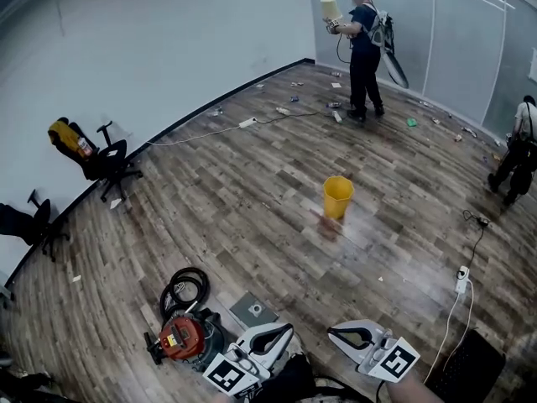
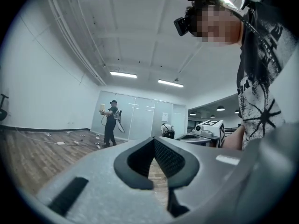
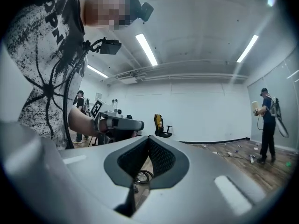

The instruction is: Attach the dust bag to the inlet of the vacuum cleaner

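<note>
Both the left tongs [image 2: 154, 146] and the right tongs [image 3: 148, 143] were pressed together with nothing between them. They were held level above the floor [image 1: 252, 183]. The flat grey square with a round hole [image 1: 252, 311] was probably the dust bag. It lay on the floor just beside the vacuum cleaner [image 1: 183, 339], near its coiled hose [image 1: 186, 285]. I judged the bag light, with a soft body and a stiff collar around the hole. The collar edge seemed the best place to take hold, because the body would crumple easily. No brand or label could be read on either thing.
</note>
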The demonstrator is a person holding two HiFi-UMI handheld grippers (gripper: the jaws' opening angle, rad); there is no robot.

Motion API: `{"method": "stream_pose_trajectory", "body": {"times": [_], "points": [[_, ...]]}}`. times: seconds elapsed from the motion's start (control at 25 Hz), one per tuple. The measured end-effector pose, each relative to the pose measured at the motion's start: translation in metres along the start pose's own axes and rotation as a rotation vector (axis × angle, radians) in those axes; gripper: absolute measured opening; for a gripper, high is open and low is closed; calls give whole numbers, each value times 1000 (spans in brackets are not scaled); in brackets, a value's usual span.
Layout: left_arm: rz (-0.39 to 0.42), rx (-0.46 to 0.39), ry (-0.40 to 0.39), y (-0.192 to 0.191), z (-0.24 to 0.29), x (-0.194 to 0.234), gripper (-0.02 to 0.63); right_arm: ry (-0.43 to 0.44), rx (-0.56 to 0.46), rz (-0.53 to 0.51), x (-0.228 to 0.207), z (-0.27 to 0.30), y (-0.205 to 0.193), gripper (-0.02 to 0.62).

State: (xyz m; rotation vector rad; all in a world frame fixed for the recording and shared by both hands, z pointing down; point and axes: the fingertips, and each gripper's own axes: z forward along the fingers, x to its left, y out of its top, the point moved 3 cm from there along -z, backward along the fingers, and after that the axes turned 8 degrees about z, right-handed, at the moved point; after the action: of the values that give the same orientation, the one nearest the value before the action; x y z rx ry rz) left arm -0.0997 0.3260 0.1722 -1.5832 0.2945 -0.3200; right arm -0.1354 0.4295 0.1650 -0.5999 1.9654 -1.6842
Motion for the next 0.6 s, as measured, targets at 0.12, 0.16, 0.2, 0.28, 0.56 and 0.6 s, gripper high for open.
{"method": "stream_pose_trajectory", "body": {"times": [0.12, 0.16, 0.2, 0.28, 0.56, 0.6], "points": [[13, 42, 30, -10, 6, 44, 3, 40, 5, -15, -30, 37, 4, 6], [27, 19, 36, -7, 10, 60, 3, 55, 21, -24, -42, 50, 4, 6], [42, -18, 42, 0, 15, 78, 3, 72, 32, -37, -54, 66, 5, 6], [74, -69, 58, 13, 20, 113, 3, 102, 40, -60, -77, 101, 12, 6], [147, -85, 134, 22, 4, 211, 3, 160, 54, -76, -122, 198, 14, 6], [148, -82, 151, 20, 0, 221, 3, 174, 56, -73, -126, 208, 11, 6]]}}
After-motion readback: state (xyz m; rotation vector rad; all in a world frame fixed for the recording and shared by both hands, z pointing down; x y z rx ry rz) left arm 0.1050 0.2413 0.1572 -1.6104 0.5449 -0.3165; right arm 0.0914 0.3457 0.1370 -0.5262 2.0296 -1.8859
